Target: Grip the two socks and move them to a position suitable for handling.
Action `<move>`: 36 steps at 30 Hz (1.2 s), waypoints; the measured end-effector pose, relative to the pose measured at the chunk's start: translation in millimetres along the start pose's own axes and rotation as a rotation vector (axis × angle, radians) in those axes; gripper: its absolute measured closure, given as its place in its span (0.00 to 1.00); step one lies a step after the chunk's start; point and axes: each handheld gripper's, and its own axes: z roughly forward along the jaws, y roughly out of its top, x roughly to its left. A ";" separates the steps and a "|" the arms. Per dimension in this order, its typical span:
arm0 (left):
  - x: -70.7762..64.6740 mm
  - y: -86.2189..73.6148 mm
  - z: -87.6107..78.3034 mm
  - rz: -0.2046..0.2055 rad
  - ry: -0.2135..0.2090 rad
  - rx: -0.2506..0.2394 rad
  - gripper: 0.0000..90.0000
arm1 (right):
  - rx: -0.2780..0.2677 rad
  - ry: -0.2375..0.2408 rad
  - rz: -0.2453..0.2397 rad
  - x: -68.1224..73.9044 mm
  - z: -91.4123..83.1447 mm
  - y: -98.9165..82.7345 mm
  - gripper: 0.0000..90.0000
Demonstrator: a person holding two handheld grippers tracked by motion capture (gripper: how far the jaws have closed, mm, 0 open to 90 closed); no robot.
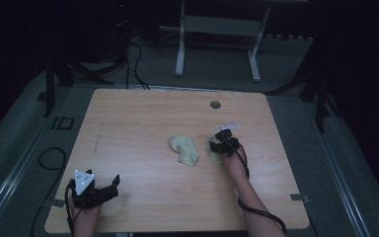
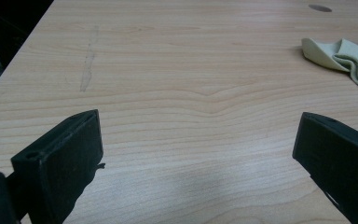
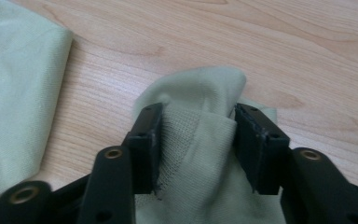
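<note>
Two pale green socks lie near the middle of the wooden table. One sock rests flat and free, and it appears again at the left of the right gripper view as the free sock. The other sock is bunched up between the jaws of my right gripper, which is shut on a raised fold of it. From above, that right gripper sits on the second sock. My left gripper stands open at the near left, its jaws wide apart over bare wood.
A round cable hole lies at the table's far side. A faint scratch marks the wood at the left. The free sock lies far right of the left gripper. Beyond the table, cables and a white stand sit on the floor.
</note>
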 end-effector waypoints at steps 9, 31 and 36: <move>-0.9 -1.2 -0.6 0.008 -0.002 0.013 0.02 | -0.004 -0.025 -0.014 1.5 -2.1 -1.3 0.86; -3.0 -1.7 -0.3 0.017 -0.001 0.024 0.02 | -0.057 0.110 -0.077 14.8 -72.2 14.8 0.89; -3.1 -1.1 -0.9 0.020 0.002 0.022 0.02 | -0.086 0.146 -0.093 23.7 -90.2 11.9 0.89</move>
